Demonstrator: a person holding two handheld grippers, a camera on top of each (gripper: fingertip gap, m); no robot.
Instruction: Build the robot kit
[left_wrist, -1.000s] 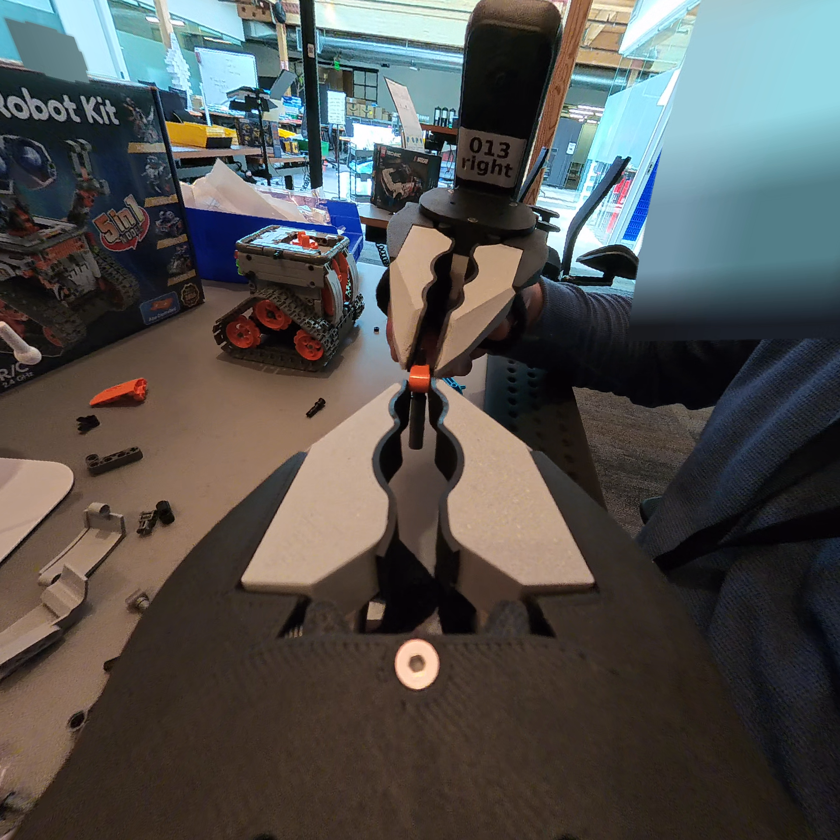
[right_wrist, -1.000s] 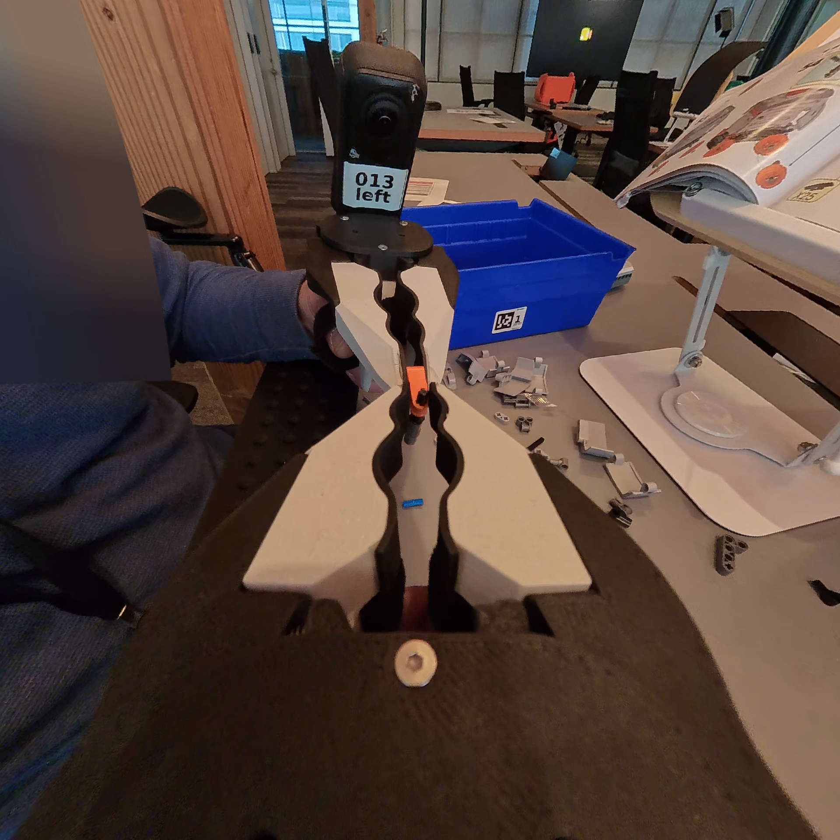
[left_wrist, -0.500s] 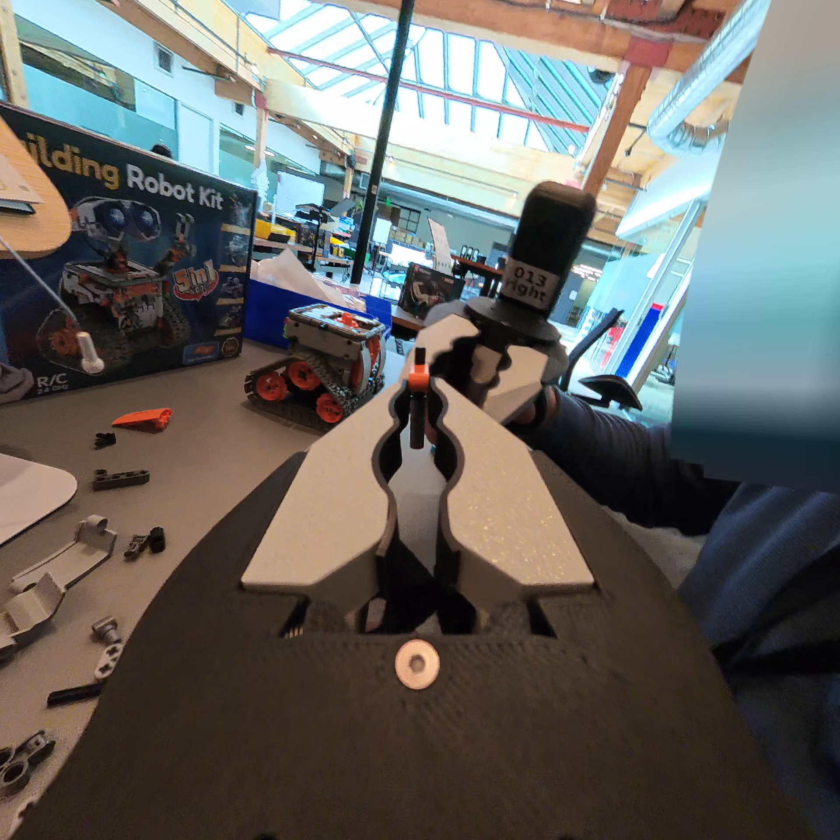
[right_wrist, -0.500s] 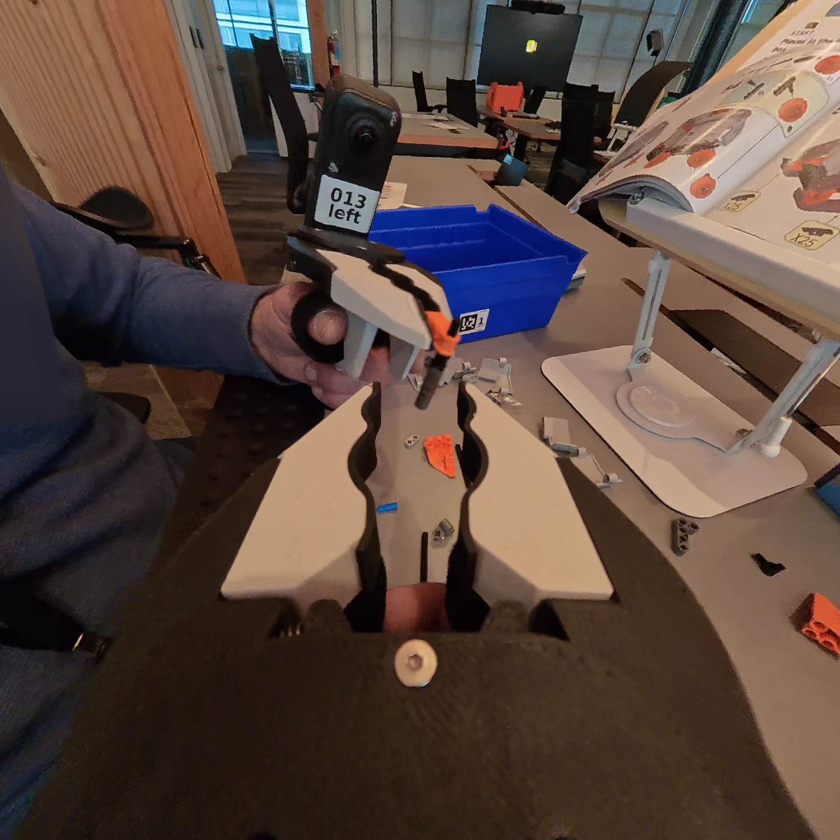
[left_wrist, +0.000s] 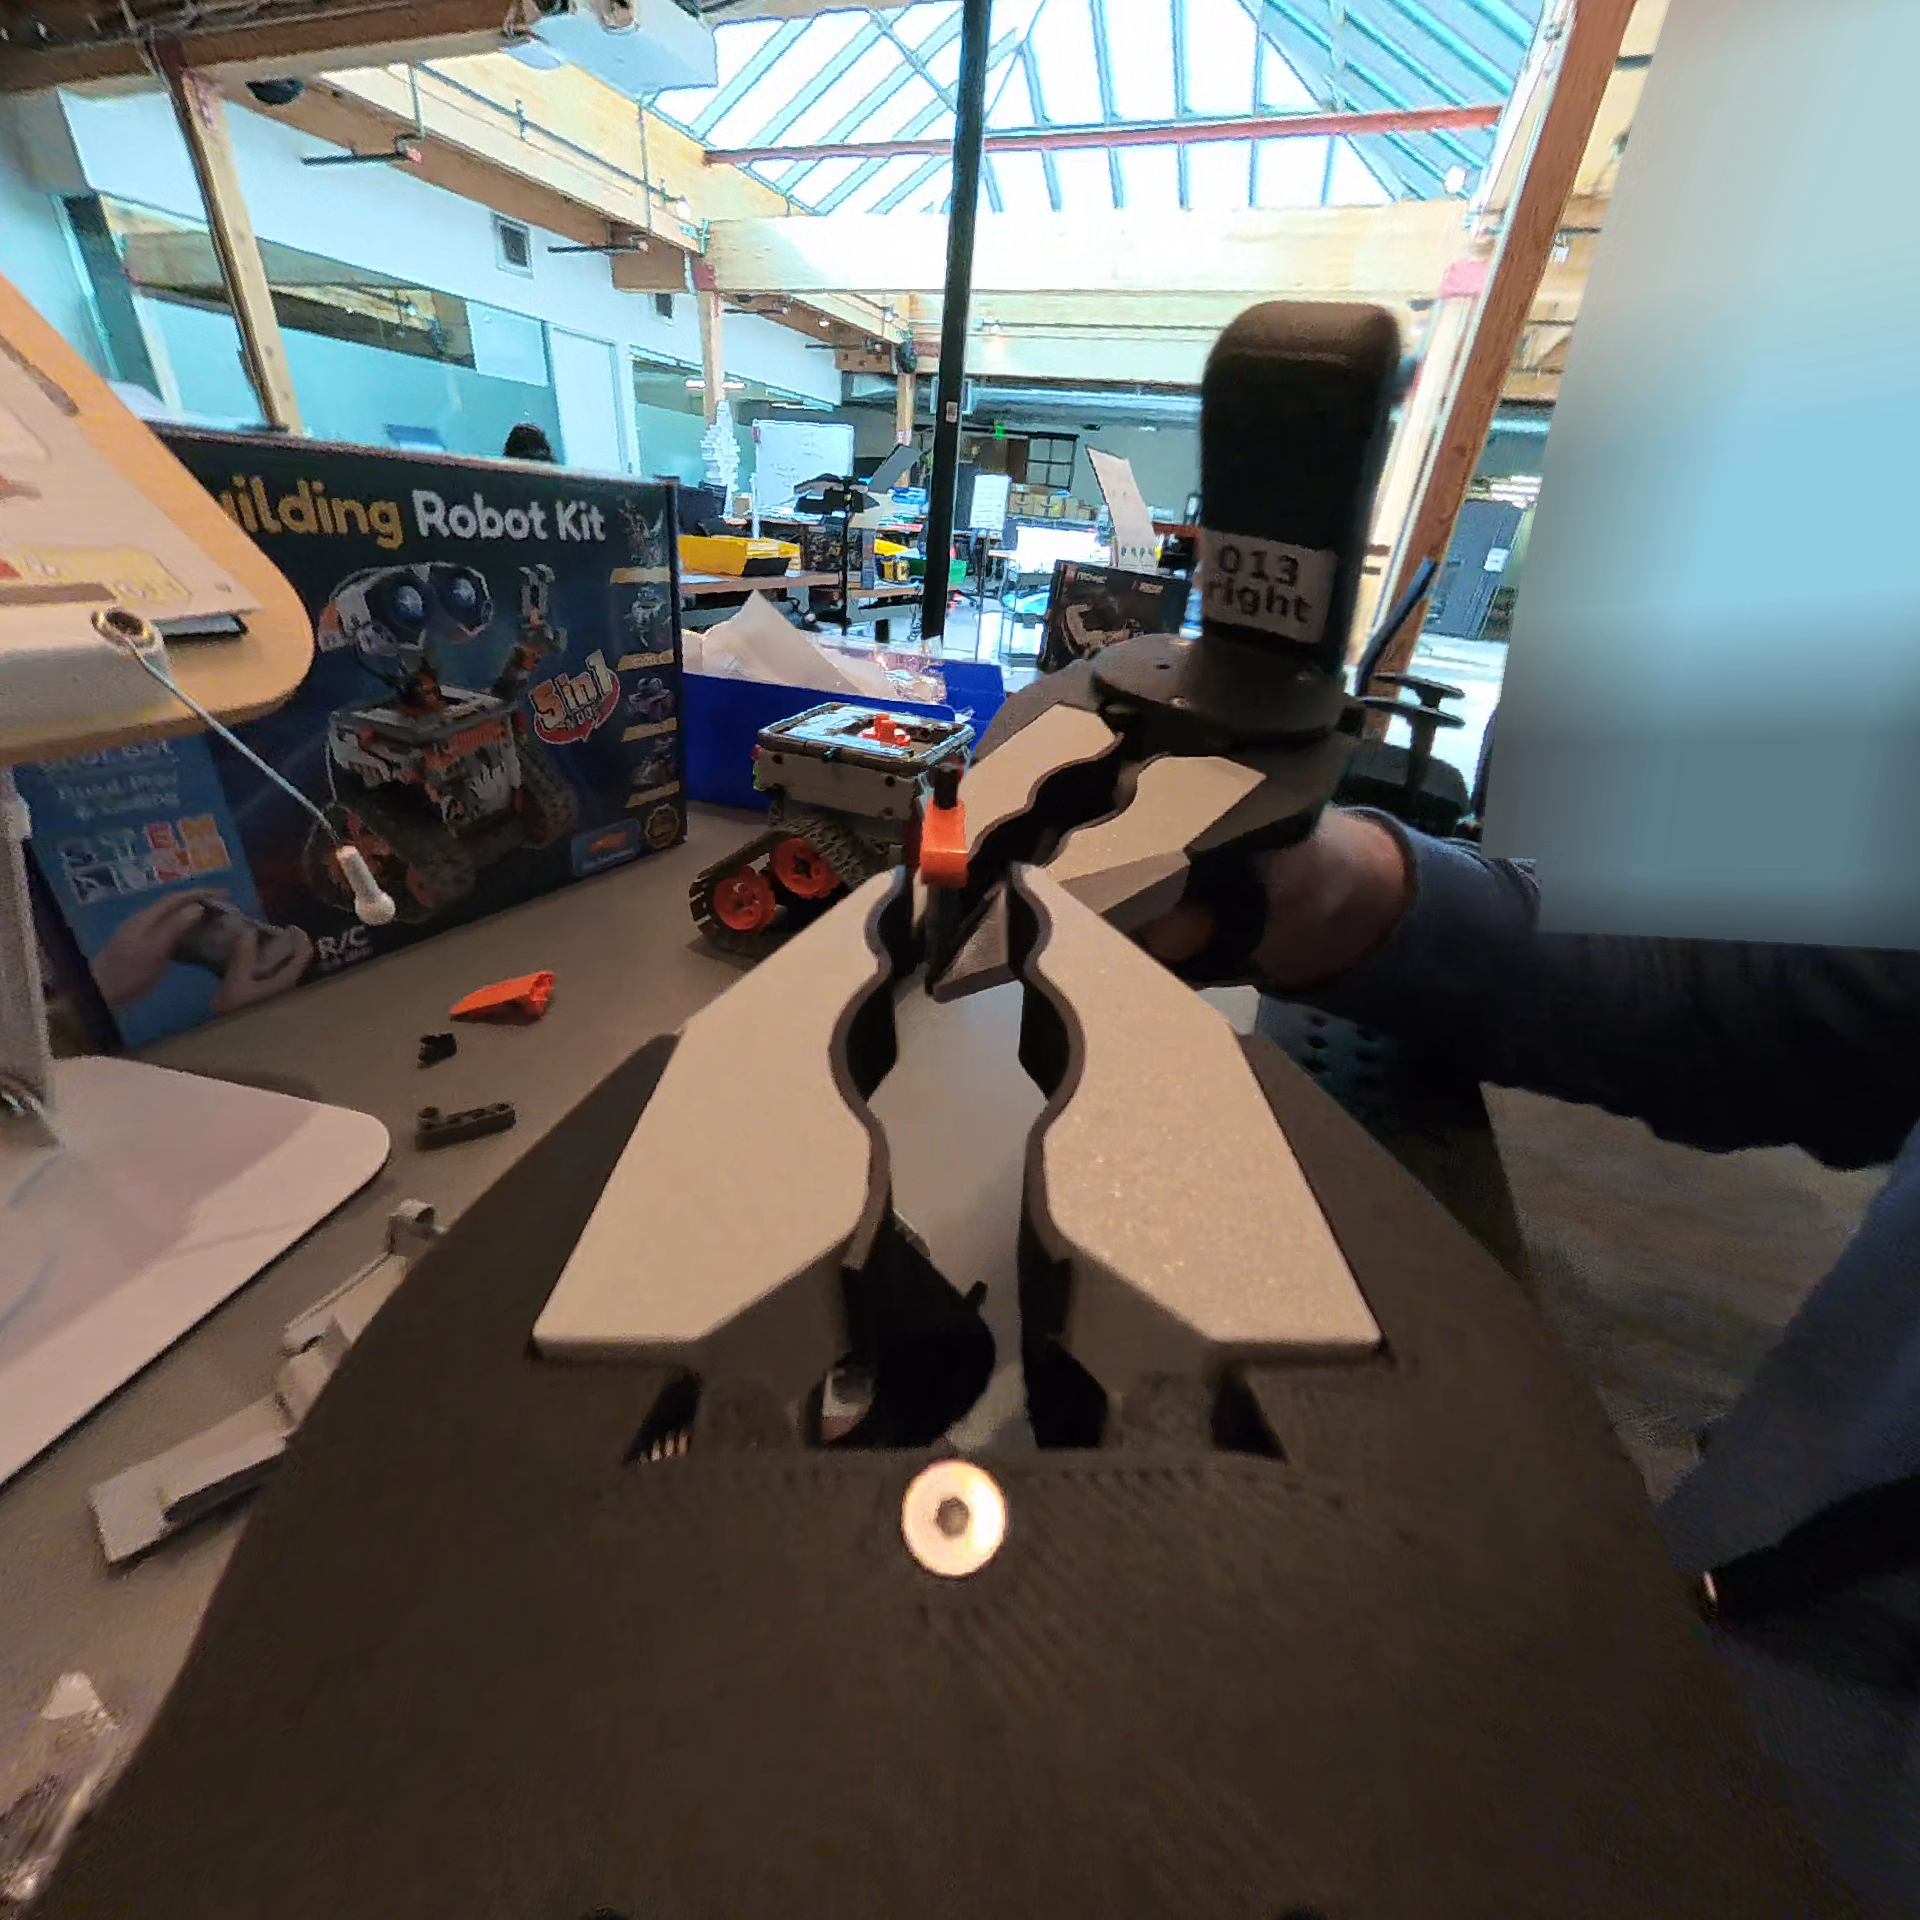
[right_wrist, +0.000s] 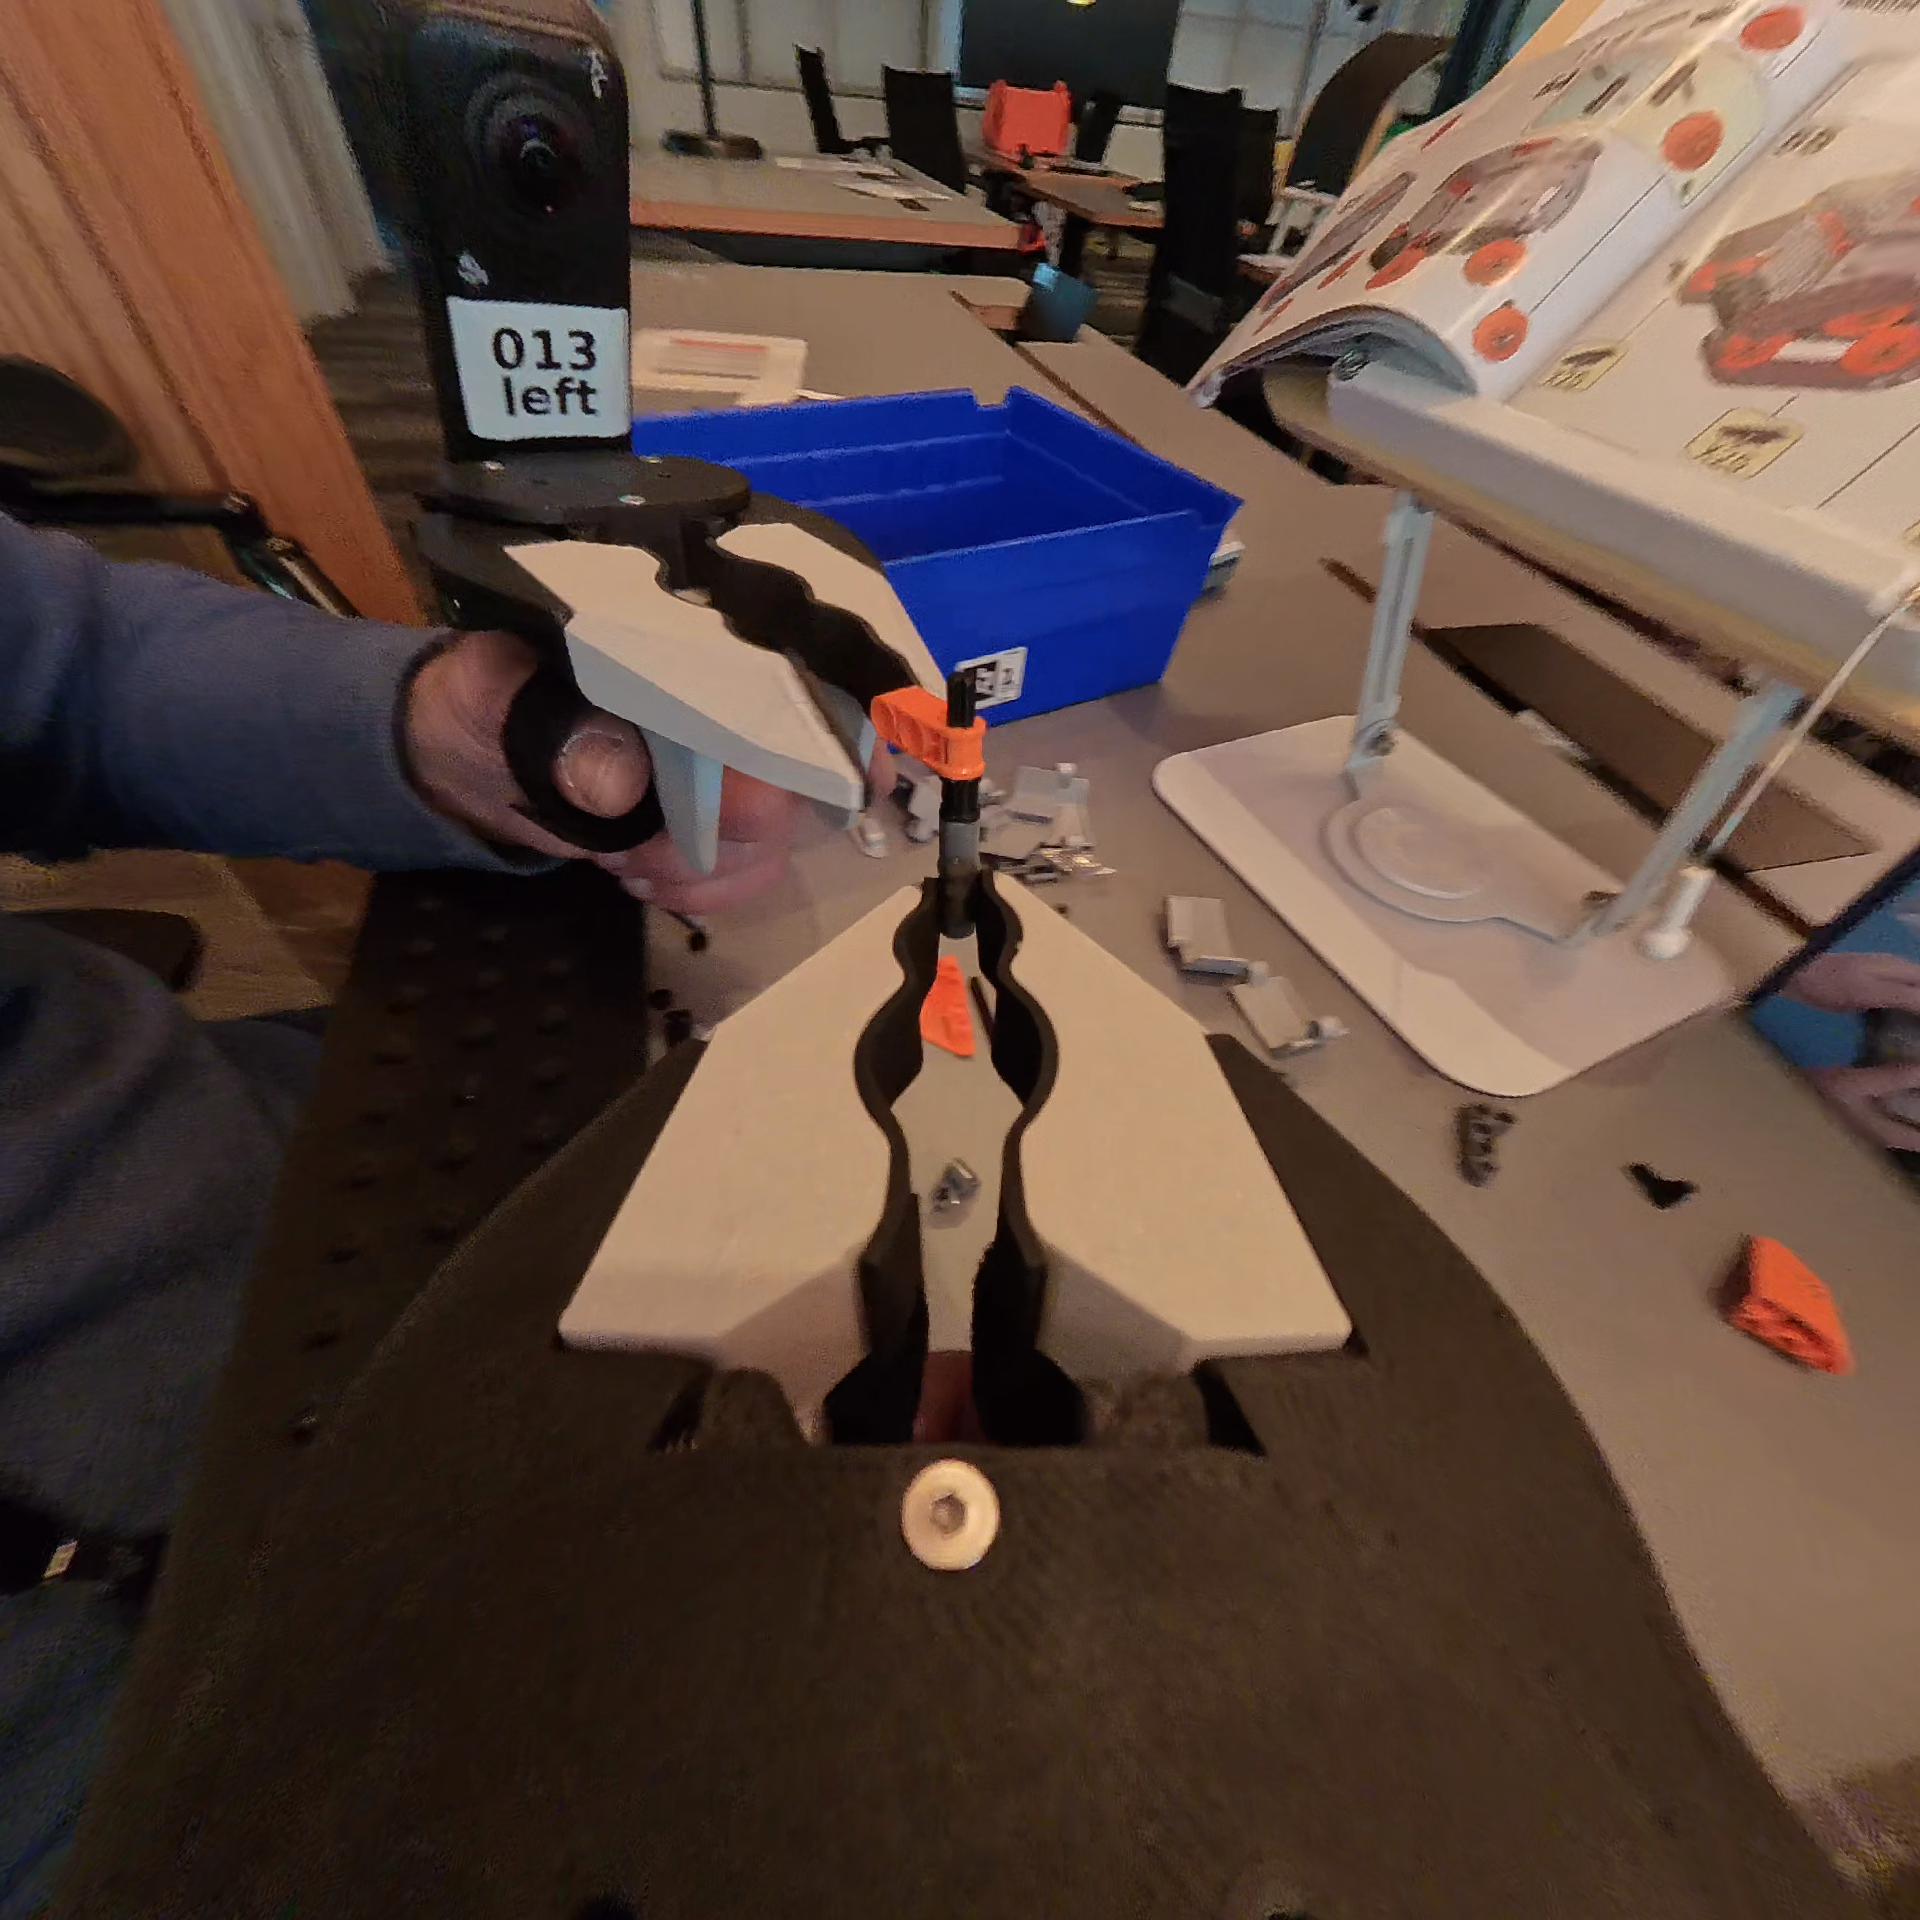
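Hovering at the orange connector (right_wrist: 928, 730), the left gripper (left_wrist: 958, 896) shows its fingers apart, tips flanking the piece without closing on it. The connector sits near the top of a black axle (right_wrist: 957, 831), upright above the surface (right_wrist: 1299, 644). The right gripper (right_wrist: 956, 896) has its fingers clamped on the axle's lower end. Behind stands a blue bin (right_wrist: 1039, 613); grey parts (right_wrist: 1039, 821) lie beside a white stand (right_wrist: 1455, 935) farther right.
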